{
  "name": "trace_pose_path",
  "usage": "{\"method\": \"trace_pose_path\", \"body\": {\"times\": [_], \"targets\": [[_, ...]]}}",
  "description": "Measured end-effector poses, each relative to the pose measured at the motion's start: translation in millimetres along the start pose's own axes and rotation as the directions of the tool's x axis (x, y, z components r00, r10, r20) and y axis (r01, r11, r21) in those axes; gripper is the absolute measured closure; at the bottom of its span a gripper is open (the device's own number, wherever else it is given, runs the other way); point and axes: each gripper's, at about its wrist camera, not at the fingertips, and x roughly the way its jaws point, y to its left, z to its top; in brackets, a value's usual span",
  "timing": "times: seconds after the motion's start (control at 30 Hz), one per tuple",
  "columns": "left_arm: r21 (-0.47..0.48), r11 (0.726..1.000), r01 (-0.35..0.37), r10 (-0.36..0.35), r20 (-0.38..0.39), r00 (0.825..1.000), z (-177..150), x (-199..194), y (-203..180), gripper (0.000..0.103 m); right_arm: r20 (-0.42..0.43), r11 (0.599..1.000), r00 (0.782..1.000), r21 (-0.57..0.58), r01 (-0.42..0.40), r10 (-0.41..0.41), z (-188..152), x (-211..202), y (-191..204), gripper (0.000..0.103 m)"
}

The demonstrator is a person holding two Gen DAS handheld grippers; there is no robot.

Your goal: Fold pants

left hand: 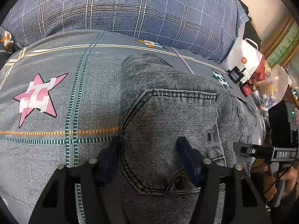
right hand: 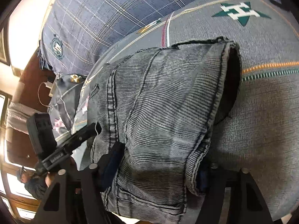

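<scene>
- Left wrist view: folded grey denim pants (left hand: 168,115) lying on a grey patterned bedsheet (left hand: 56,149), back pocket facing up, just right of a pink star print (left hand: 38,98).
- Left gripper (left hand: 149,160) straddling the near left edge of the pants, one finger on the sheet at the fabric's edge, the other resting on top of the denim near the pocket; jaws apart, pads not seen pinching the cloth.
- Beyond the pants, a blue plaid pillow (left hand: 130,9); to the right of the pants, a white paper bag (left hand: 244,59) and small clutter along the bed edge.
- Right of the pants, a second hand-held device with a hand (left hand: 280,183) on its grip.
- Right wrist view: same pants (right hand: 158,112) bunched between the fingers of the right gripper (right hand: 157,169), waistband and hem layers stacked, an open leg cuff turned toward a green star print (right hand: 241,13).
- Left finger against the denim's side; right finger mostly hidden under the hem, so cannot tell whether the pads are pressing the fabric.
- Left of the pants, the other gripper's body (right hand: 56,149).
</scene>
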Motion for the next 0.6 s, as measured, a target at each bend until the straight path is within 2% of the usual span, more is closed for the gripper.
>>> {"method": "trace_pose_path", "body": {"times": [0.07, 0.17, 0.23, 0.33, 0.43, 0.6], "targets": [[0.015, 1.0, -0.026, 0.026, -0.002, 1.0, -2.0, 0.1, -5.4, 0.049, 0.007, 0.999, 0.999, -0.011, 0.039, -0.039, 2.0, 9.7, 6.2, 0.041], [0.029, 0.998, -0.053, 0.053, 0.001, 0.999, -3.5, -0.3, -10.1, 0.057, 0.03, 0.986, 0.99, -0.084, 0.141, -0.139, -5.3, 11.9, 19.9, 0.049], [0.052, 0.996, -0.078, 0.078, 0.007, 0.997, -6.6, -7.8, -10.8, 0.067, 0.051, 0.971, 0.979, -0.125, 0.204, -0.199, -8.1, 13.9, 27.7, 0.051], [0.078, 0.989, -0.122, 0.12, 0.023, 0.992, -6.5, -11.5, -16.9, 0.076, 0.069, 0.969, 0.977, -0.129, 0.21, -0.203, -10.4, 11.8, 31.9, 0.058], [0.098, 0.985, -0.141, 0.137, 0.044, 0.99, -6.6, -19.9, -20.5, 0.079, 0.089, 0.97, 0.977, -0.137, 0.202, -0.191, -12.8, 6.7, 42.3, 0.063], [0.093, 0.987, -0.129, 0.122, 0.083, 0.989, -5.1, -39.0, -24.5, 0.088, 0.124, 0.967, 0.978, -0.174, 0.189, -0.169, -14.9, -12.4, 62.2, 0.066]]}}
